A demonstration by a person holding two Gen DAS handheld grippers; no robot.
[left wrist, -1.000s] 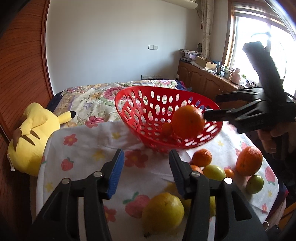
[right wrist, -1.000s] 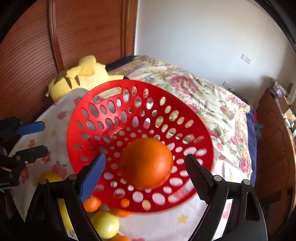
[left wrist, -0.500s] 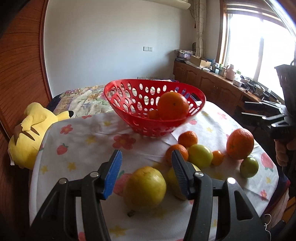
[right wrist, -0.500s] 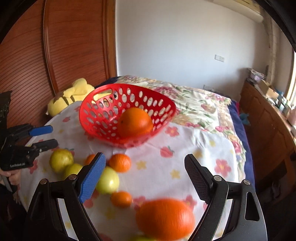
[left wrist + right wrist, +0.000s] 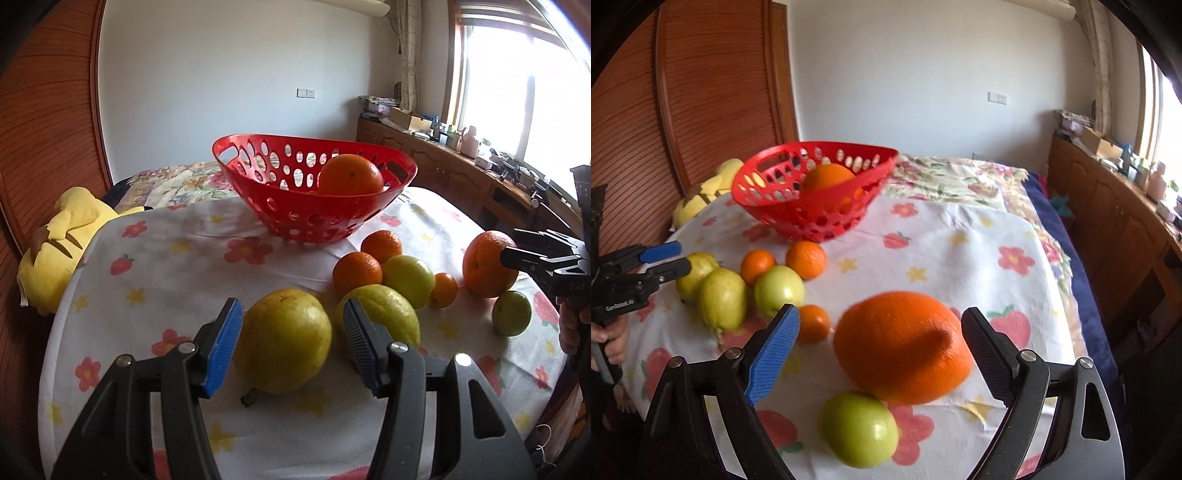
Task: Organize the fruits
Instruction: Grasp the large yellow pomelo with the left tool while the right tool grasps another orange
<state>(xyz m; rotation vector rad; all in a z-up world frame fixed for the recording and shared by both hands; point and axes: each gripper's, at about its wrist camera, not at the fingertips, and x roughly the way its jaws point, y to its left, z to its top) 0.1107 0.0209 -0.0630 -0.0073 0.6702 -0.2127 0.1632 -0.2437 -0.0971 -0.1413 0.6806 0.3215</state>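
Note:
A red perforated basket [image 5: 295, 218] [image 5: 812, 210] stands at the back of the table with a big orange [image 5: 351, 179] and a smaller one in it. Loose fruit lies in front of it. My left gripper [image 5: 290, 343] straddles a large yellow pear-shaped fruit [image 5: 284, 354]; the pads do not visibly press on it, so it is open. A second yellow fruit [image 5: 384, 314] lies just right of it. My right gripper [image 5: 879, 343] is open and its jaws are widening around a big orange [image 5: 901, 354] on the cloth. A green fruit [image 5: 858, 428] lies under that gripper.
Mandarins [image 5: 356, 271] and a yellow-green apple [image 5: 408, 275] are clustered at mid-table on the flowered cloth [image 5: 166, 258]. A yellow plush toy [image 5: 62, 236] leans at the table's left edge. A bed lies behind and a wooden cabinet [image 5: 1115, 206] runs along the right.
Both grippers drew back from the basket and sank toward the loose fruit. The right one left an orange in the basket and now frames another; the left one now frames the yellow fruit.

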